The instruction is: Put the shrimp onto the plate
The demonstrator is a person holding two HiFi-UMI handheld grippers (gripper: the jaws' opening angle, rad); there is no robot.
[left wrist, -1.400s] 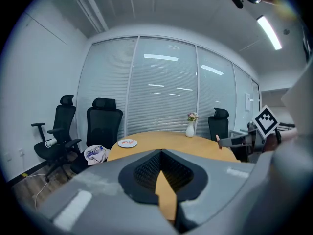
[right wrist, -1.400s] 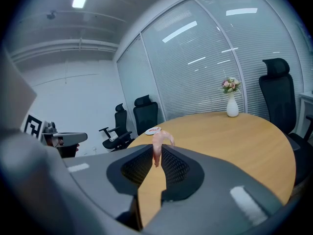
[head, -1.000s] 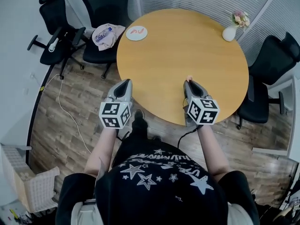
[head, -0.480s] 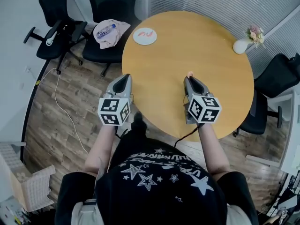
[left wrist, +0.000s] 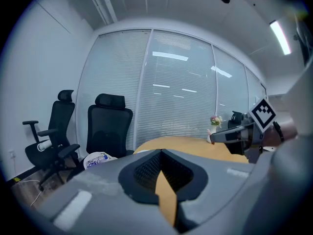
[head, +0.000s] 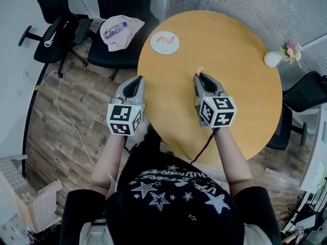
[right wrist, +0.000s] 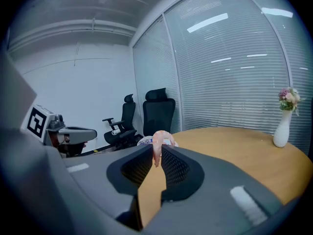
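Observation:
A small pink shrimp (head: 200, 71) is pinched at the tips of my right gripper (head: 201, 76), which is shut on it above the round wooden table (head: 240, 75). In the right gripper view the shrimp (right wrist: 158, 141) sticks up between the dark pads. The white plate (head: 165, 43) lies at the table's far left with a red curved piece on it, beyond and left of the right gripper. My left gripper (head: 135, 82) is shut on nothing at the table's left edge; its jaws (left wrist: 160, 153) meet in the left gripper view.
A white vase of flowers (head: 278, 56) stands at the table's far right edge. Black office chairs (head: 110, 14) stand beyond the table on the left, one holding a cloth and a bottle (head: 118, 30). Another chair (head: 301, 98) is at the right. Glass walls with blinds close the back.
Both grippers have moved forward over the table toward the plate, the right one still carrying the shrimp. The head view has shifted with them.

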